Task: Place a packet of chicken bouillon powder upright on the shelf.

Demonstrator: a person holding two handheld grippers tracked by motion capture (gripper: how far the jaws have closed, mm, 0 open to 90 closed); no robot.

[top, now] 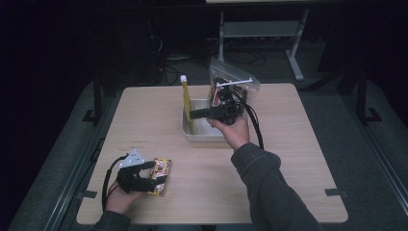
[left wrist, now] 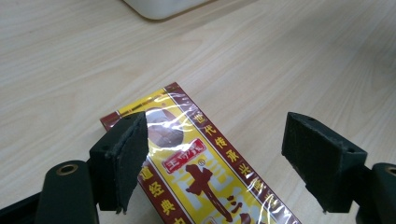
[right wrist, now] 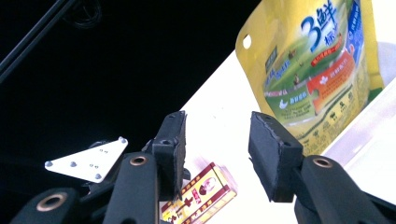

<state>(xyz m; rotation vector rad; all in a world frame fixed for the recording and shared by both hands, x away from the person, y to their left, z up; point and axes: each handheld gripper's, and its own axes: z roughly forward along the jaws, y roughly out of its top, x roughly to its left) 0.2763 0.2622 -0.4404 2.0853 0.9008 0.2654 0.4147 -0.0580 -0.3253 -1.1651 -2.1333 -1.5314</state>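
Near left on the desk [top: 288, 159]: box [top: 160, 176] lies flat between my left gripper's [top: 155, 175] open jaws. Right gripper [top: 193, 114], jaws open and empty (just released?), beside pouch [top: 185, 103] in far tray [top: 207, 135]. Straddle box squarely before closing.

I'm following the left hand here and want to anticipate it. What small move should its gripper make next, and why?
Probably close the left gripper on the red-and-yellow box. The left gripper view shows its jaws open astride the box, which lies flat on the table, pads not yet pressing on it. The right gripper is open at the white tray by the yellow pouch.
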